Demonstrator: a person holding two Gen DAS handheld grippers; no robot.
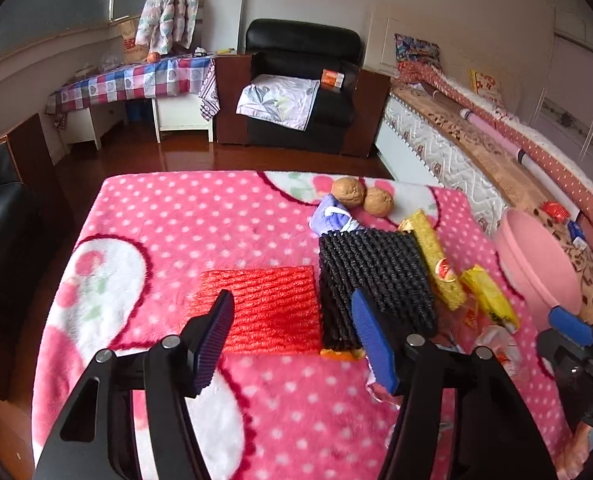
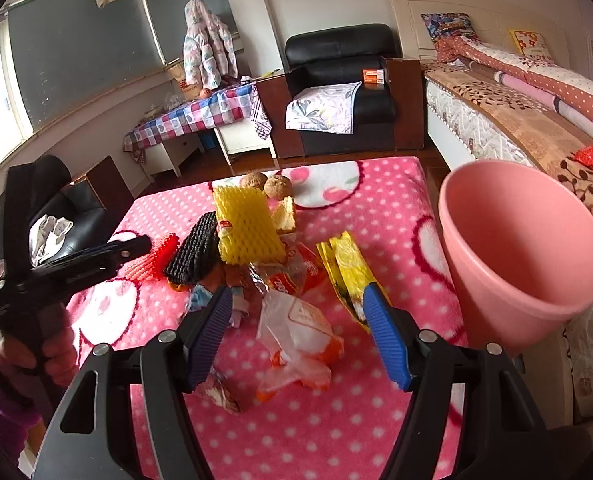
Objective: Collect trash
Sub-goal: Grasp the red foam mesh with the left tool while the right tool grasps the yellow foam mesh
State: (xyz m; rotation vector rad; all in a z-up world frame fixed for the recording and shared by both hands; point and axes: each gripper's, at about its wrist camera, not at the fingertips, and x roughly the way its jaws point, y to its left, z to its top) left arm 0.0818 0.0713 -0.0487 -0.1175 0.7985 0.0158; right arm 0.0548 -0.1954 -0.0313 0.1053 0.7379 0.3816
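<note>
Trash was piled on the table, which was covered with a pink polka-dot blanket (image 1: pixel 184 216). Red foam net (image 1: pixel 272 308) lay flat with a black foam net (image 1: pixel 372 276) touching it at its 3 o'clock side. A yellow foam net (image 2: pixel 248 224) sat past the black one in the right wrist view, and two walnuts (image 1: pixel 362 196) sat at about 12 o'clock from the pile. A yellow wrapper (image 2: pixel 348 268) and a crumpled white-and-orange wrapper (image 2: pixel 300 332) were near the right tool.

Left tool (image 1: pixel 296 336) was released, fingers spread wide, hovering over the near edges of the red and black nets, holding nothing. Right tool (image 2: pixel 296 336) was released too, spread on either side of the white-and-orange wrapper, not gripping it as far as I could tell. A pink bin (image 2: pixel 536 292) stood at its 2 o'clock, tilted toward the table, empty inside from what showed.
</note>
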